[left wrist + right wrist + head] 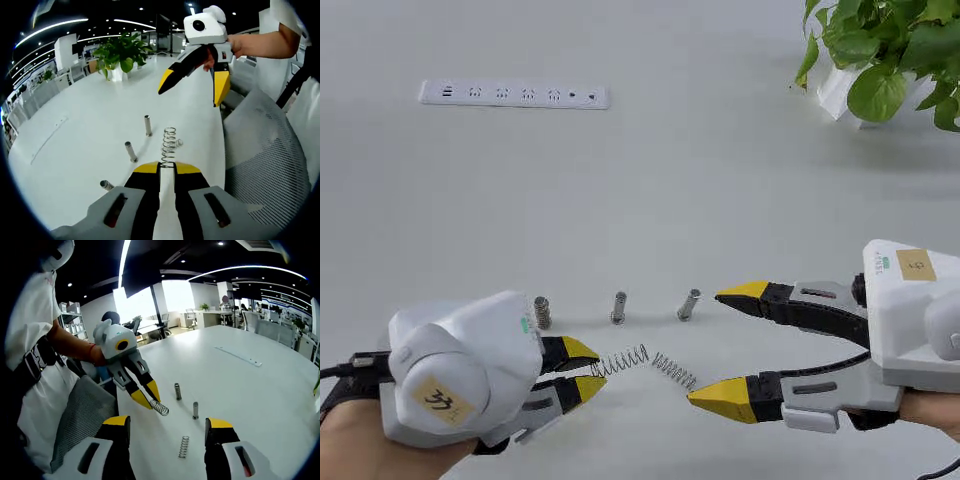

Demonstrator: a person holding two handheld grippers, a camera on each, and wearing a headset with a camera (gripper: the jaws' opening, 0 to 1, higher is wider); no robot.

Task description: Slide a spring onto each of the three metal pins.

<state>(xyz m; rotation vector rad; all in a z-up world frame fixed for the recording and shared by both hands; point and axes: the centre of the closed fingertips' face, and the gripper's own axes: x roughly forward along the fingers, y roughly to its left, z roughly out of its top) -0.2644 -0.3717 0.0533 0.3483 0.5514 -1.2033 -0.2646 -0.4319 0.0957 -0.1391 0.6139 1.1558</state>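
Pinching 1st spring (620, 360) by one end: L gripper (592, 368), jaws pressed together. R gripper (705, 348) spread, empty, 2nd spring (674, 369) on table (670, 180) near it. Left pin (542, 312) looks sprung, middle pin (619, 307) & right pin (689, 304) bare; rec. line coil w/ pin axis before sliding.

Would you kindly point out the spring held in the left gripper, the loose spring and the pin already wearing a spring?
held spring (620, 361), head view, middle coils.
loose spring (674, 370), head view, middle coils.
pin wearing a spring (542, 312), head view, coiled shaft.
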